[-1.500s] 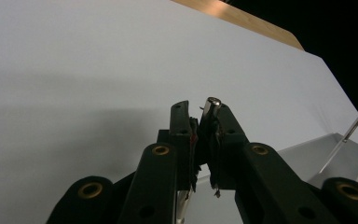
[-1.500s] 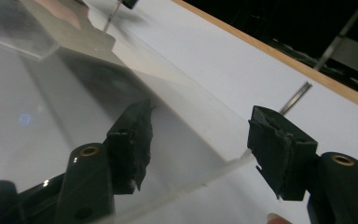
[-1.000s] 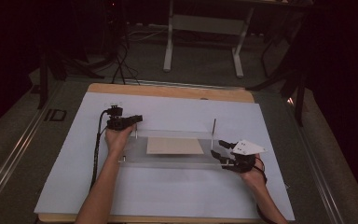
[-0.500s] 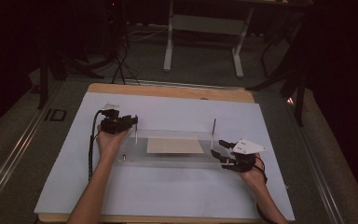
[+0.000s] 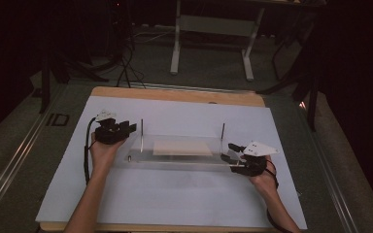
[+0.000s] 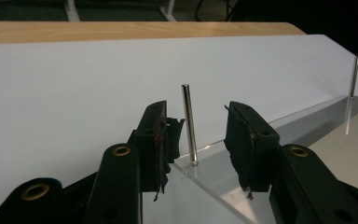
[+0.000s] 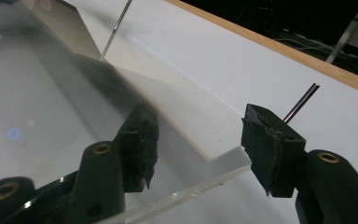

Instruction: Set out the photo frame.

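Since a second ago the left tool (image 5: 126,130) has drawn back left from the clear acrylic plate (image 5: 184,158) on the worktop (image 5: 175,204), its jaws having just been opening; they stand apart around the left metal pin (image 6: 189,123), seemingly untouched. Right tool (image 5: 229,156) gapes at the plate's right edge.

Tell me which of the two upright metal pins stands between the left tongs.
It is the pin at the left end of the clear plate, the left pin. It stands untouched between the open left tongs; the right pin rises farther off.
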A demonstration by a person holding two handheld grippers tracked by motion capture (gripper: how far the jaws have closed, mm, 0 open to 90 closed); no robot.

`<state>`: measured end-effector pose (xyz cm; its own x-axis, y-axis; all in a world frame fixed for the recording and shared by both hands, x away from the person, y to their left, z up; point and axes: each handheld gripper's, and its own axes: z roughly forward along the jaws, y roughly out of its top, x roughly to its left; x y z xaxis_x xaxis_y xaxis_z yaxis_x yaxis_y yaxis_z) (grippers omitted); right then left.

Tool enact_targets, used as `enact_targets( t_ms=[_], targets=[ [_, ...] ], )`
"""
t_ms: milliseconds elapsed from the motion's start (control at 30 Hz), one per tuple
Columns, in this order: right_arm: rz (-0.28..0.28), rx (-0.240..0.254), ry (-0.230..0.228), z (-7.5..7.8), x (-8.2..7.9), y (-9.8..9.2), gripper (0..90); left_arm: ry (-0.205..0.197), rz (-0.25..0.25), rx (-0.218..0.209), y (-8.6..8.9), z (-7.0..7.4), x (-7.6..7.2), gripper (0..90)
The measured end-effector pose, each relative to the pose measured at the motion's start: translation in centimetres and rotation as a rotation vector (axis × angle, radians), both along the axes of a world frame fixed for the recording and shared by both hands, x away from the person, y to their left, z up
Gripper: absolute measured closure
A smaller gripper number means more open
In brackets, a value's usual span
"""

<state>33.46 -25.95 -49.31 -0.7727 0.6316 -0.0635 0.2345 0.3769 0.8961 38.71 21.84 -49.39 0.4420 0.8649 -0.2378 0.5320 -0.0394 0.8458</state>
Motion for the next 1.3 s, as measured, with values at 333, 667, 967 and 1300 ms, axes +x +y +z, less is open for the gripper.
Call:
enact_targets(
  t_ms=[333, 667, 967, 1300],
  targets=[
    [-0.011, 0.019, 0.010, 0.6, 0.5, 0.0, 44.2, -0.034, -0.005, -0.013, 0.7, 0.7, -0.6, 58.9],
    [-0.026, 0.056, 0.015, 1.2, 1.3, 0.0, 44.2, -0.065, -0.010, -0.024, 1.5, 1.0, -1.2, 58.9],
    [-0.045, 0.080, 0.015, 1.6, 1.9, 0.0, 44.3, -0.078, -0.053, -0.016, 1.6, 1.1, -1.4, 58.9],
    [-0.071, 0.102, 0.020, 2.2, 2.6, 0.2, 44.3, -0.113, -0.096, -0.017, 2.1, 1.3, -2.0, 57.0]
  ],
)
